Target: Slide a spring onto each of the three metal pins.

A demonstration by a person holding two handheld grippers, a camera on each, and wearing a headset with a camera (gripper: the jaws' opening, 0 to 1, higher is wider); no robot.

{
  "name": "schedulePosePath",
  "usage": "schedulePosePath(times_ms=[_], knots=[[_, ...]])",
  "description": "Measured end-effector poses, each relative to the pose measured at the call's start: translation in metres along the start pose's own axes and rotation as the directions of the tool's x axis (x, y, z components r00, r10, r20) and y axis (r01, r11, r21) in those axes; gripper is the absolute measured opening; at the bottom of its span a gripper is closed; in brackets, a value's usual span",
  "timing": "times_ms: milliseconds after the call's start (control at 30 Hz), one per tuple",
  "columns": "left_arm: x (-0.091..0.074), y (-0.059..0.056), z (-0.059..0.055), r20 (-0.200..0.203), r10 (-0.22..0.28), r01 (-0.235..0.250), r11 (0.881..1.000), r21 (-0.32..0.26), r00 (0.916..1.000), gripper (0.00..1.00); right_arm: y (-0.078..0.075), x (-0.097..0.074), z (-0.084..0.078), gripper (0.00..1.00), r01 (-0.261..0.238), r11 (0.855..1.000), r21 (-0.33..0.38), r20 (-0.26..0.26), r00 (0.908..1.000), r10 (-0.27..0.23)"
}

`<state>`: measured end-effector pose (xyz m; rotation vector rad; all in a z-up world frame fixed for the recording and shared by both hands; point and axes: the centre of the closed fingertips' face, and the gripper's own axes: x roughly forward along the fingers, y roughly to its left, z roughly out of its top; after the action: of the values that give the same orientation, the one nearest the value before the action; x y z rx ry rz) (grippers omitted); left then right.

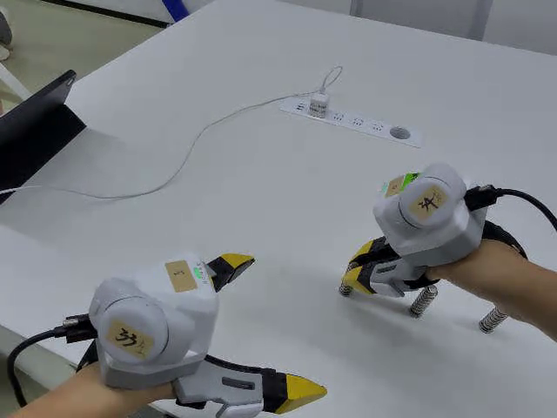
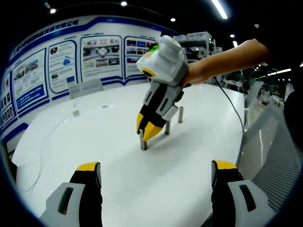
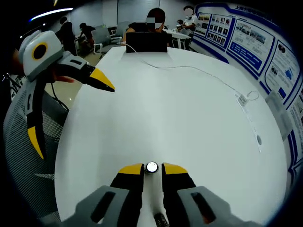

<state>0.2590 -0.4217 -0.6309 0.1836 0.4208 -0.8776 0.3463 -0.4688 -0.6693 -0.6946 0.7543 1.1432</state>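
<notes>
Your head view looks forward and down from above the near edge of the surface, and it reaches as far as the power strip toward the far edge. The left gripper view sits low by the near edge and faces across the surface at the right tool, which is close. Both views share that tool and the pins. The right gripper view hangs close over one pin and faces along the surface to its far end. It shares the cable and the left tool with your head view.
</notes>
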Motion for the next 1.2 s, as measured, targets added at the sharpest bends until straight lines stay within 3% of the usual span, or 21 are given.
schedulePosePath(times_ms=[300,467,600,733,967,1100,1200], knots=[[-0.001,0.003,0.001,0.000,0.014,-0.014,1.000,0.007,0.9999,0.98,0.000,-0.010,0.000,0.21,0.005,1.000,0.023,0.029,0.9996,-0.006],[-0.001,0.005,0.002,0.003,0.023,-0.023,1.000,0.006,0.9997,0.99,0.000,-0.021,-0.002,0.24,0.018,1.000,0.019,0.072,0.9972,-0.019],[-0.002,0.008,0.007,0.018,0.036,-0.036,0.999,-0.006,0.9992,1.00,-0.014,-0.031,-0.006,0.31,0.081,0.997,0.007,0.098,0.9918,-0.082],[-0.001,0.012,0.016,0.032,0.047,-0.047,0.999,-0.003,0.9984,1.00,-0.022,-0.044,-0.008,0.34,0.095,0.994,0.053,0.137,0.9853,-0.102],[0.002,0.017,0.027,0.059,0.066,-0.065,0.998,-0.014,0.9961,1.00,-0.028,-0.061,-0.022,0.49,0.149,0.988,0.050,0.145,0.9772,-0.155],[0.003,0.019,0.030,0.066,0.090,-0.089,0.996,-0.013,0.9937,1.00,-0.035,-0.077,-0.028,0.54,0.206,0.976,0.074,0.157,0.9640,-0.215],[0.004,0.018,0.030,0.070,0.096,-0.094,0.995,-0.025,0.9929,1.00,-0.038,-0.092,-0.029,0.58,0.240,0.963,0.118,0.195,0.9457,-0.260]])
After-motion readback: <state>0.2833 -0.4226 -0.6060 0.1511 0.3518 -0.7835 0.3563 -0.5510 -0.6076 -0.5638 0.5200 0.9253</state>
